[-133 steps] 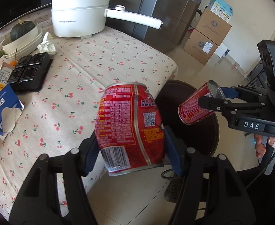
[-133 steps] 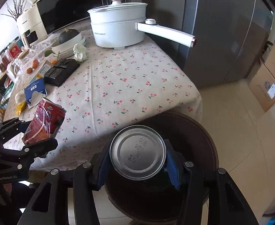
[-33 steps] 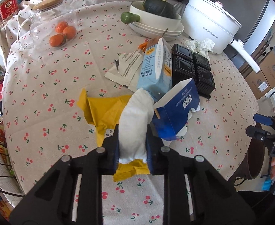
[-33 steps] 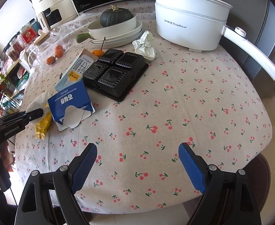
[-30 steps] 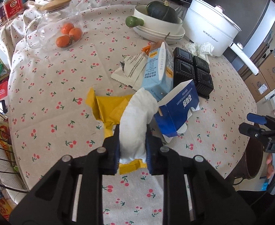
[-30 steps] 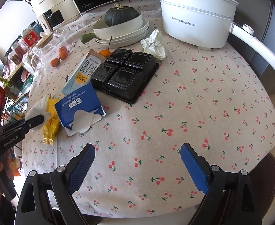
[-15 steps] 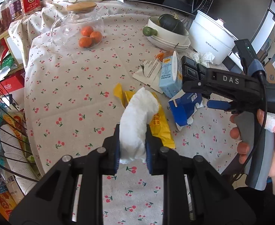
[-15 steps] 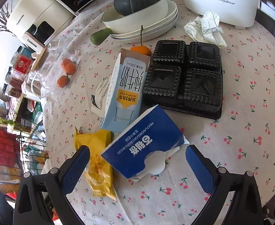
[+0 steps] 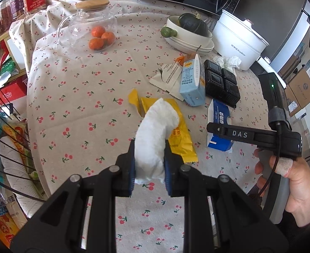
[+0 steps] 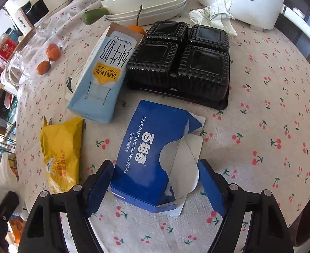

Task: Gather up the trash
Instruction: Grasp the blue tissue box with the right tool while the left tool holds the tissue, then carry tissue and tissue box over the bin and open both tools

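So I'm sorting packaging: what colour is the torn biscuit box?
Dark blue biscuit box, white lettering; clearest in the right wrist view.

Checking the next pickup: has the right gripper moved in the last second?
Yes. The right gripper has come in across the table toward the black tray, its open fingers now flanking the blue biscuit box.

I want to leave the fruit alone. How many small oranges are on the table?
4: three inside the glass jar at; one behind the milk carton. More may be hidden.
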Demonstrator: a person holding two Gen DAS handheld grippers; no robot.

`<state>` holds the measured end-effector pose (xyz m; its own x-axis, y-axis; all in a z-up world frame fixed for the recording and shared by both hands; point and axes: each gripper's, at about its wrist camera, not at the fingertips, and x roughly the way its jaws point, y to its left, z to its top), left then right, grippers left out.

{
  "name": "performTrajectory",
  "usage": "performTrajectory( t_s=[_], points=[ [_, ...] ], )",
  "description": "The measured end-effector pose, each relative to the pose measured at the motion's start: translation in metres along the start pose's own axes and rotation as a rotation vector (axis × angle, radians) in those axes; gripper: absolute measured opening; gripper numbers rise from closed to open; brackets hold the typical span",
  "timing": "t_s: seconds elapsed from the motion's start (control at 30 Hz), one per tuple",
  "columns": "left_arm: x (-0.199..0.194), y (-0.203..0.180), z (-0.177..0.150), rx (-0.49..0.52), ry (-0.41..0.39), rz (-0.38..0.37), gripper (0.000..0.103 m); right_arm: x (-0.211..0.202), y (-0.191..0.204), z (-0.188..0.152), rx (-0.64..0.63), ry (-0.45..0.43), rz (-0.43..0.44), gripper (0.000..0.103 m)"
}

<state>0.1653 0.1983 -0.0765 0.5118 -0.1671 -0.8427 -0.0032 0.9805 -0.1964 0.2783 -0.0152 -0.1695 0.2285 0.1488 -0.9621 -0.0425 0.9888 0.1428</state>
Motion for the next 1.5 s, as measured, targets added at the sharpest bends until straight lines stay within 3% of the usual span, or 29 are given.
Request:
performTrajectory(
  t_s=[0.27,0.33,0.73,1.0,1.17,1.5],
  points=[
    [-0.001,-0.025,-0.004,0.041,-0.002,-0.028,0.024,-0.028,-0.025,-0.022,-0.104,-0.029,-0.027,0.074],
    [-0.002,-0.033,-0.005,0.054,-0.004,-0.031,0.024,-0.036,-0.032,-0.025,-0.122,-0.039,-0.023,0.052],
    [0.001,-0.085,-0.009,0.137,-0.007,-0.066,0.024,-0.077,-0.098,-0.047,-0.159,-0.076,-0.072,0.051],
    [0.002,-0.131,-0.010,0.201,-0.018,-0.102,0.024,-0.112,-0.138,-0.056,-0.180,-0.161,-0.133,0.051],
    [0.003,-0.160,-0.013,0.237,-0.022,-0.128,0.024,-0.129,-0.165,-0.060,-0.135,-0.175,-0.104,0.051],
    [0.019,-0.225,-0.017,0.324,-0.009,-0.170,0.024,-0.156,-0.213,-0.076,-0.103,-0.215,-0.142,0.051]
  ],
)
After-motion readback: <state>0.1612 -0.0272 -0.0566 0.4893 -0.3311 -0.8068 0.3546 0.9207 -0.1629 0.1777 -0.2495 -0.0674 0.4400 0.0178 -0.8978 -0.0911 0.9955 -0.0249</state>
